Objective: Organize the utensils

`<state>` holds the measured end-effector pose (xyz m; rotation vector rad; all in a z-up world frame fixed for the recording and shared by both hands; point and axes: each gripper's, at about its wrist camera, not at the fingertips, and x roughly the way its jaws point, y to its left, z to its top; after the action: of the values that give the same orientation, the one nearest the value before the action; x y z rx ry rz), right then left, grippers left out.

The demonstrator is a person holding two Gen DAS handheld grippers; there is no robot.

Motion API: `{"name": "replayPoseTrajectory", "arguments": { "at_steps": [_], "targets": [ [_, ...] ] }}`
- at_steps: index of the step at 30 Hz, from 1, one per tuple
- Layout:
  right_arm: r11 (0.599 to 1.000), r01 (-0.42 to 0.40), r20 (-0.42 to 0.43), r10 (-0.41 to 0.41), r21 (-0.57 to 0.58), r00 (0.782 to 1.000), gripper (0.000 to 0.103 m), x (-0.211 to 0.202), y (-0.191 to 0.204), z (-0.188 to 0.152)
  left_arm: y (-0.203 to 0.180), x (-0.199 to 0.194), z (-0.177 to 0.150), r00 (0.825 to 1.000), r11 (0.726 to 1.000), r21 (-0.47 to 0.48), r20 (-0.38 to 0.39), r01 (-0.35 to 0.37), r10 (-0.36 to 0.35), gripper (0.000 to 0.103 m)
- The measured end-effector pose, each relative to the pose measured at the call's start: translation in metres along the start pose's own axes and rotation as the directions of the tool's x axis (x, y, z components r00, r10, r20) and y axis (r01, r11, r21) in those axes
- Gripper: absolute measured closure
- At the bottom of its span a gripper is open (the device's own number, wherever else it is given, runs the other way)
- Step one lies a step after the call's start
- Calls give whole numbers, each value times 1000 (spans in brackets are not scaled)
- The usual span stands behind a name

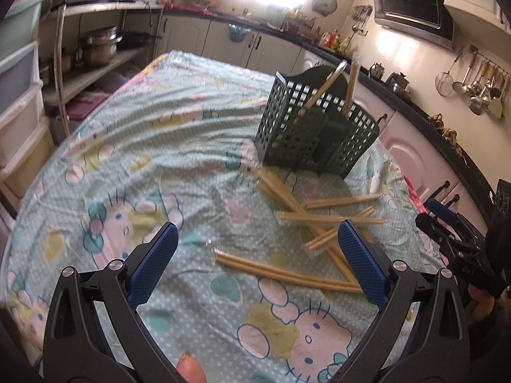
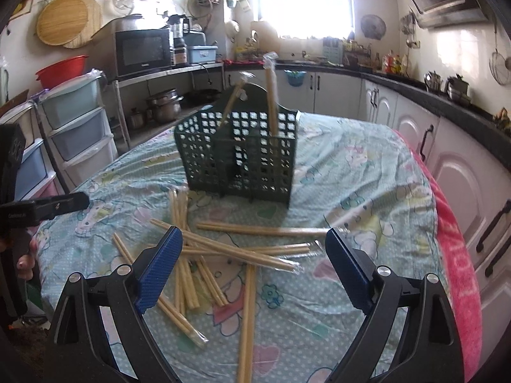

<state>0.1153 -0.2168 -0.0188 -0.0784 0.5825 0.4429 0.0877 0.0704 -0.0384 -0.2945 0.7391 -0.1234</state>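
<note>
Both the left gripper [image 1: 257,258] and right gripper [image 2: 254,263] hang wide apart and empty above loose chopsticks [image 2: 223,249] scattered on a patterned tablecloth [image 2: 351,172]. Beyond them stands a green basket [image 2: 238,156] with two wrapped pairs [image 2: 270,95] upright inside.

Left gripper [image 1: 257,263] jaws wide apart, empty, above tablecloth [image 1: 127,166]. Loose chopsticks [image 1: 319,220] scattered ahead. Green basket [image 1: 316,131] beyond, two wrapped pairs standing inside. Right gripper [image 1: 447,220] at right edge.
</note>
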Motion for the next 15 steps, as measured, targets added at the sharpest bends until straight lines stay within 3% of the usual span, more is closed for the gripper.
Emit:
{"name": "replayPoseTrajectory", "arguments": {
  "at_steps": [8,15],
  "targets": [
    [998,6,-54,-2,63,999,18,16,-17,-10,6,16,-15,996,999,-34,-87,27,-30,12],
    [990,-6,-115,23,143,993,28,35,-36,-17,15,33,-26,980,991,-117,-176,71,-91,33]
  ]
}}
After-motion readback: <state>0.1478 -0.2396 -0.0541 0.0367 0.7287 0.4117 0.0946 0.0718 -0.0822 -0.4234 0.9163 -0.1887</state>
